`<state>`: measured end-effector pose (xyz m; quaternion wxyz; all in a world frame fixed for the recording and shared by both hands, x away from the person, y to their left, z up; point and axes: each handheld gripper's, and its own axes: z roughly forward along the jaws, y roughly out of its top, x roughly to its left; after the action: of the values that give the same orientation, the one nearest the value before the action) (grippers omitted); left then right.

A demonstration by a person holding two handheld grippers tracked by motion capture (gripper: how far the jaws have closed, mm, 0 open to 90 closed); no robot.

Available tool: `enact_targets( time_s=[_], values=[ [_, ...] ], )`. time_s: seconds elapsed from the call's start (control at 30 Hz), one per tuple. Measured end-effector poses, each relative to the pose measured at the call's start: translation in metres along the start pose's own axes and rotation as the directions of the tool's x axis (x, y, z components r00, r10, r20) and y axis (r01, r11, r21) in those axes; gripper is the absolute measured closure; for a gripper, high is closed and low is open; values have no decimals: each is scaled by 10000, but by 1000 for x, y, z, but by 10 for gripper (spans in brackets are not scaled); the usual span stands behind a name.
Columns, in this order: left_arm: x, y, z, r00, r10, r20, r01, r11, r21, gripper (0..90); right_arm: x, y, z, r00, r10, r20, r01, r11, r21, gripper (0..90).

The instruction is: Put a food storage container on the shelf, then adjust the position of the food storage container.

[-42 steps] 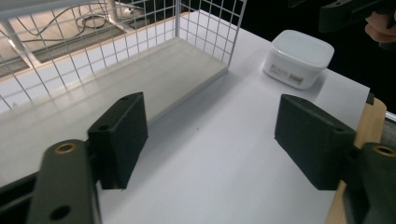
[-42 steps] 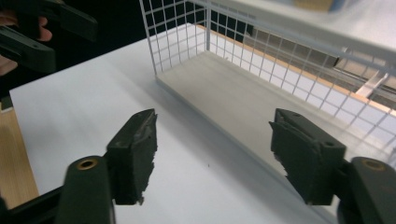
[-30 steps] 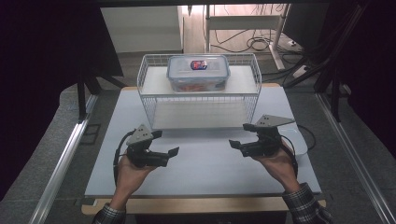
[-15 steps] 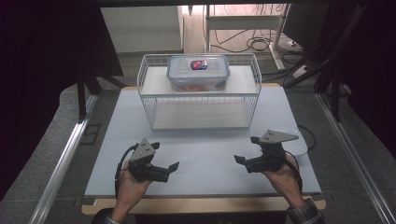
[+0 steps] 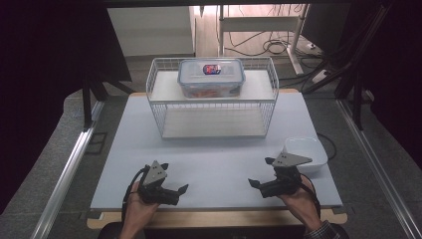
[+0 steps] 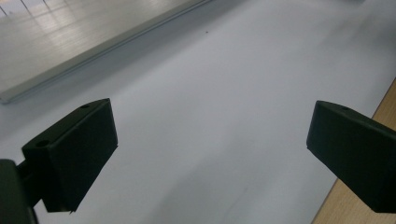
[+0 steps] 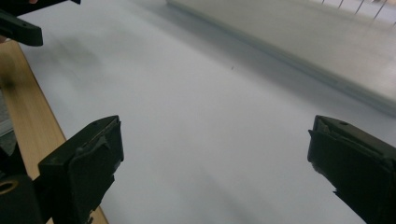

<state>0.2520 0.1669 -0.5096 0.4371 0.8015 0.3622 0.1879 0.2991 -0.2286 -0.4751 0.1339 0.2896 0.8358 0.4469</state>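
— Nearest to the right gripper (image 5: 260, 171)?
— A white bowl (image 5: 303, 149). Smooth and shiny, square with round corners. Sitting on the white table (image 5: 219, 159), near its right edge, just beside that gripper.
— And the jaws?
— Black and blocky, wide apart on both. Just been opening, with nothing between them. Same for the left gripper (image 5: 175, 177), low over the flat, dull table top.
— Farther back?
— A white wire basket (image 5: 159, 117) made of thin bars. On top, a clear plastic box (image 5: 211, 82) with a blue-edged lid.
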Motion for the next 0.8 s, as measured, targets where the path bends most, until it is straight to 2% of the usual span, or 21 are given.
enact_targets(
  time_s=[0.13,0.2,0.3,0.37,0.4,0.47,0.53,0.57,0.7,0.73,0.77,0.8],
  values=[
    [1,-1,0,9999,-123,113,125,9999,-118,15,-2,-7,7,9999,157,56,-159,9993,336,30],
    [1,-1,0,10000,-54,58,55,9999,-140,13,-4,-8,9,9992,223,334,-237,9988,431,21],
    [2,-1,1,9999,-72,75,73,9999,-144,13,-5,-9,9,9984,252,500,-278,9983,512,8],
    [3,-2,0,9997,-175,141,177,9997,-170,14,-8,-7,7,9967,704,392,-735,9939,826,12],
    [3,-2,0,9997,-175,141,177,9997,-170,14,-8,-7,7,9967,704,392,-735,9939,826,12],
    [4,-3,1,9997,-203,148,204,9997,-116,14,-11,-7,5,9961,869,175,-883,9893,1163,15],
    [4,-3,1,9996,-245,117,245,9997,-55,15,-17,-5,1,9931,1113,371,-1152,9853,1263,72],
    [4,-3,1,9996,-245,117,245,9997,-55,15,-17,-5,1,9931,1113,371,-1152,9853,1263,72],
    [5,-3,1,9995,-285,97,285,9996,-69,17,-28,2,-13,9845,1496,918,-1583,9828,955,268],
    [5,-3,1,9995,-290,96,290,9996,-67,17,-33,4,-17,9807,1688,984,-1774,9804,859,331],
    [5,-3,1,9995,-292,96,292,9996,-58,19,-43,5,-24,9737,1937,1201,-2038,9759,781,450],
    [5,-3,1,9996,-281,80,282,9996,-44,19,-48,4,-27,9724,1895,1362,-2008,9768,746,503]
  ],
)
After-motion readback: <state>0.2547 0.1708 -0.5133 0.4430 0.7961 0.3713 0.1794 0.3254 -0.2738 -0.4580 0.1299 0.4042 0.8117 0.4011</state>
